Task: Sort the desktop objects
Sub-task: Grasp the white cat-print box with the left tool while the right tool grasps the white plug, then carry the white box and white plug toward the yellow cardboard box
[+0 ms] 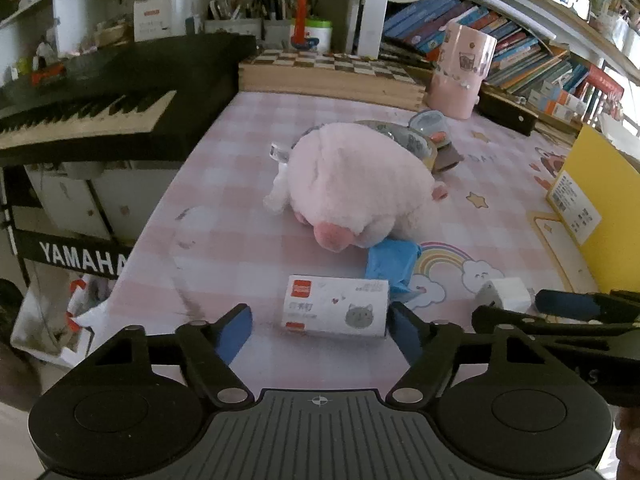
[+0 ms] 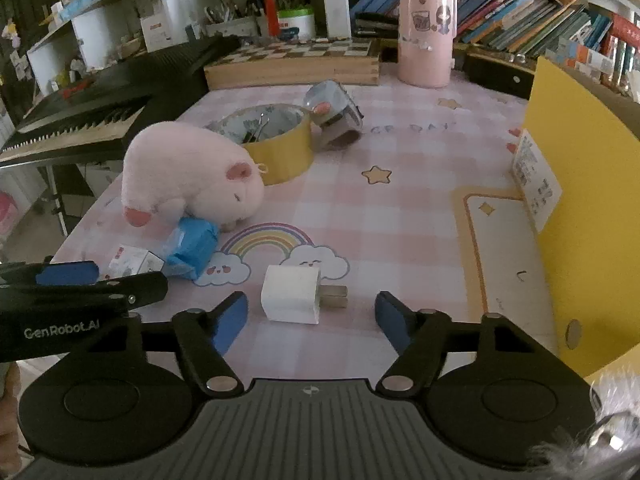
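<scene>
Desk (image 2: 400,208) with a pink checked mat, seen from both wrist cameras early in a sorting task. Left gripper (image 1: 320,326) hangs low over the near edge with jaws spread wide and holding nothing; a small white box with a cat picture (image 1: 336,311) lies between its blue pads, close to the right pad, though contact cannot be confirmed. Right gripper (image 2: 312,316) is likewise spread and empty, with a white charger plug (image 2: 291,299) lying on the mat between its fingers, nearer the left one and not touching either.

Other items remain scattered. A pink plush pig (image 2: 192,176) lies on its side mid-desk; a crumpled blue packet (image 2: 192,250) sits against its underside, just beside the small box. Behind the pig stands a wide yellow tape roll (image 2: 280,148) holding what look like clips, and beyond that a clear tape dispenser (image 2: 334,116) tipped over. A pink cup (image 2: 426,32) and a wooden chessboard box (image 2: 292,66) stand at the far edge; a yellow bin (image 2: 580,200) rises at the right, its inside hidden.

Judged from this layout, no sorting appears done: every loose item is on the mat, and both grippers seem poised for first pickups.
</scene>
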